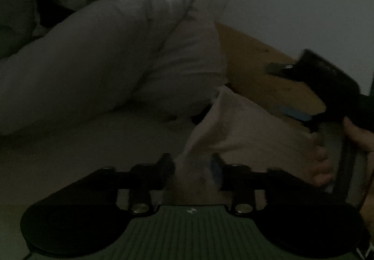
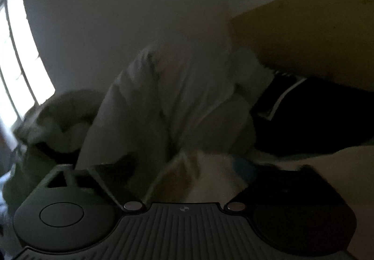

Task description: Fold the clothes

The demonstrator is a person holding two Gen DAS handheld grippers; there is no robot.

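Soft matt cloth garment (image 1: 245, 129); matt wood headboard (image 1: 252, 66).

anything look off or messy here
Nothing is damaged or spilled. The white garment lies bunched in a heap, not flat, and the light cloth is crumpled between the left tool fingers. Both views are very dark.

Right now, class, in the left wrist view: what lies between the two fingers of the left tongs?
A bunched fold of the pale cloth sits between the left tongs; the left wrist view shows it.
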